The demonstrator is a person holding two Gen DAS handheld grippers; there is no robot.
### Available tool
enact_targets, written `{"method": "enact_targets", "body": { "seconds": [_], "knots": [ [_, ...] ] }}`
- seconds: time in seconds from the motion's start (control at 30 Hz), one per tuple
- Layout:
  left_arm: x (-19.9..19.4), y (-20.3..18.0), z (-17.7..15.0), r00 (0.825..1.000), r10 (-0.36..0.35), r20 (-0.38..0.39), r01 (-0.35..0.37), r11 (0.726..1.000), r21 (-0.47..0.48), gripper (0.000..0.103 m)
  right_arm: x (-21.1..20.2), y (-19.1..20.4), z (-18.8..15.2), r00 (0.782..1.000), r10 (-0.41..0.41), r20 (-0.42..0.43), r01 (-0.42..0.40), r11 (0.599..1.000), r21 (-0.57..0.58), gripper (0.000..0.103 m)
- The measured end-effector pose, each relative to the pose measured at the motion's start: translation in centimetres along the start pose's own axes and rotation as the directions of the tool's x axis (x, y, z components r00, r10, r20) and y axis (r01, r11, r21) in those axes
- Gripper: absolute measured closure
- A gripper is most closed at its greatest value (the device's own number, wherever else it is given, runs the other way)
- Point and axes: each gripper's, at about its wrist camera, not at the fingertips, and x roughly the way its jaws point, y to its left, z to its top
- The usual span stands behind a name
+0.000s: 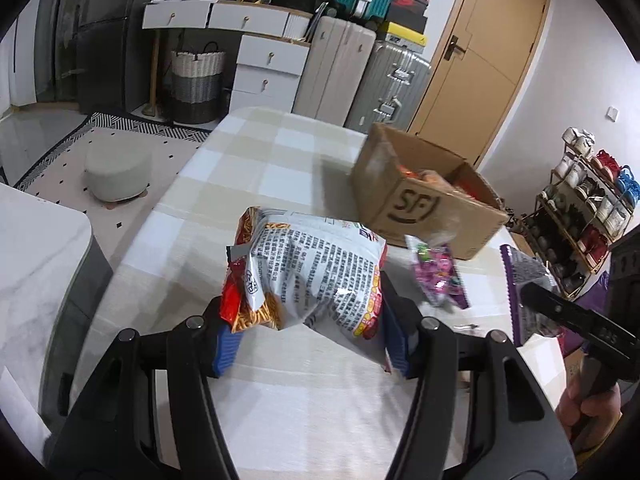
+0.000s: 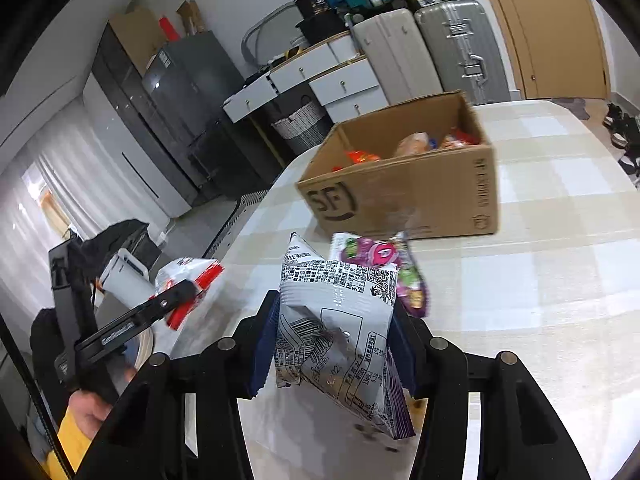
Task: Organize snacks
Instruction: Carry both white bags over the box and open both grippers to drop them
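Note:
My left gripper [image 1: 308,336] is shut on a red and white snack bag [image 1: 312,268] and holds it above the table. My right gripper [image 2: 332,344] is shut on a silver and purple snack bag [image 2: 340,332], also lifted; that bag also shows in the left wrist view [image 1: 524,284]. A pink and purple packet [image 1: 438,274] lies on the table just before the open cardboard box [image 1: 424,204], and it shows in the right wrist view [image 2: 384,264]. The cardboard box [image 2: 404,188] holds several red and orange snack packs.
The table [image 1: 260,160] has a beige checked cloth. A round stool [image 1: 118,172] stands on the floor to the left. Suitcases [image 1: 368,76] and white drawers [image 1: 268,72] stand behind the table. A shoe rack [image 1: 584,208] is at the right.

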Motion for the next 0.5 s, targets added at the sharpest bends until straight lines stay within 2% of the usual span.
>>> {"method": "enact_targets", "body": {
  "seconds": [0.17,0.5],
  "knots": [
    [-1.2,-3.8,-1.4,0.999,-0.031,0.017,0.03,0.998,0.053,0.047,-2.7,-2.7,-0.3,0.999,-0.016,0.035,0.016,1.0,0.017,0.052],
    [-2.0,-9.7,-3.9,0.997,-0.08,0.001,0.079,0.987,0.143,0.046,-7.0,-7.3,-0.9,0.994,-0.06,0.089,0.051,0.994,0.098,0.052]
  ]
}}
